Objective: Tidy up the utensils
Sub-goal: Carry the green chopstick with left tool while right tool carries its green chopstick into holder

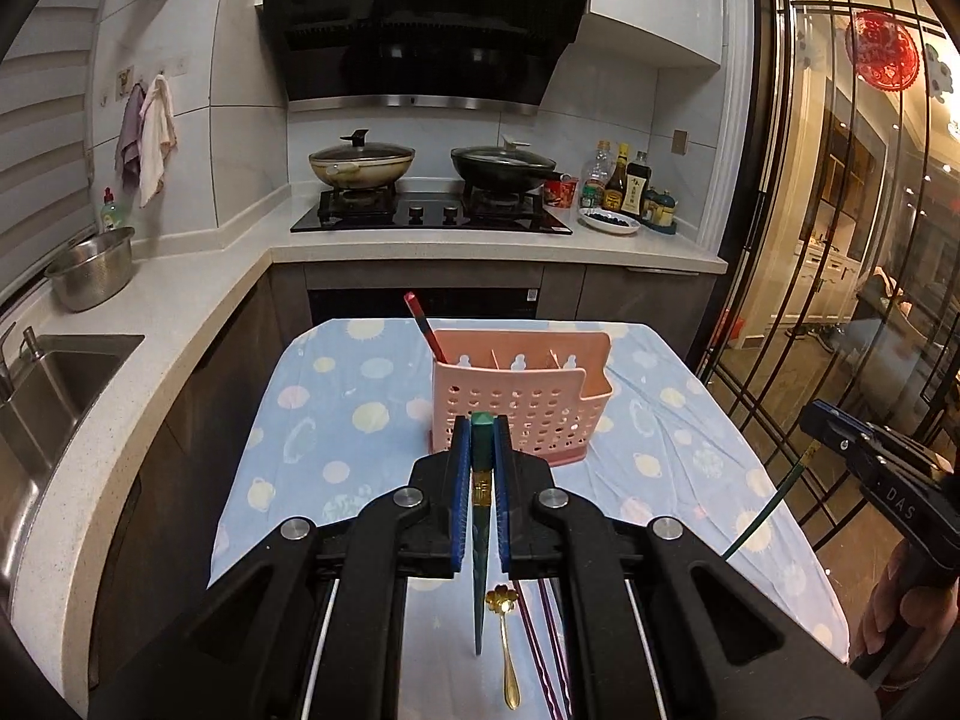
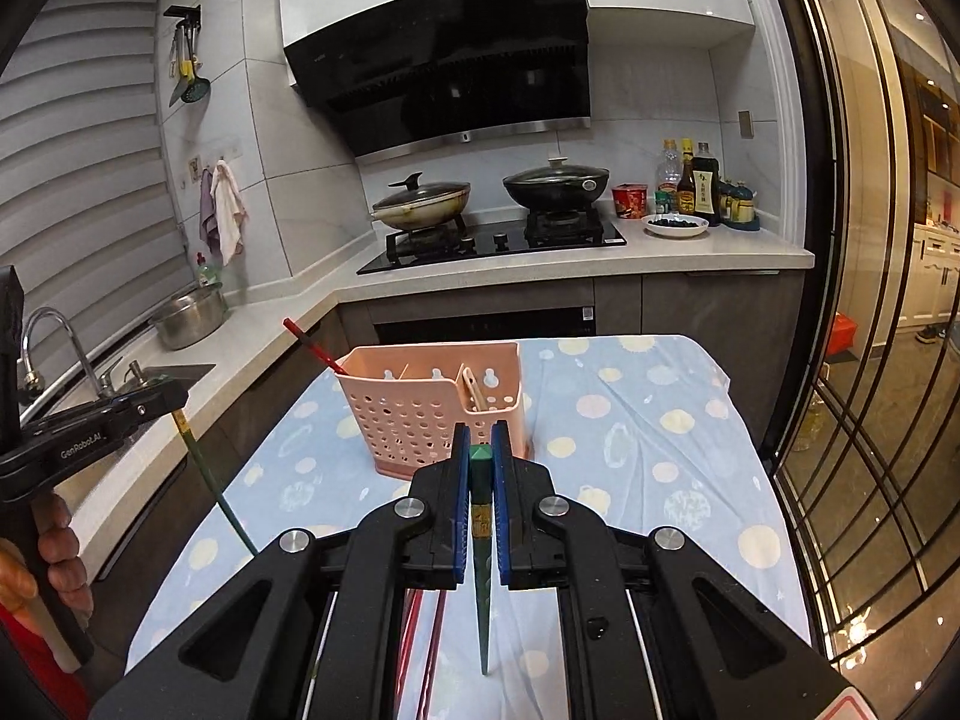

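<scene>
— Left black hand-held gripper [image 1: 480, 420] is clamped on a dark green tapered chopstick [image 1: 479, 588], tip hanging down; right gripper [image 2: 480, 438] pinches its twin [image 2: 483, 612].

— Gripped at the square tops, I'd guess, to drop tips-first into the pink perforated plastic caddy [image 1: 510, 414] on the dotted blue cloth [image 1: 336, 414].

— Gold flower spoon [image 1: 507, 648] waits below.

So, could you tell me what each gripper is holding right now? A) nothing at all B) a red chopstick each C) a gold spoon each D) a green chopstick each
D: the left gripper and the right gripper are each shut on a green chopstick, while the gold spoon lies on the tablecloth.
</scene>
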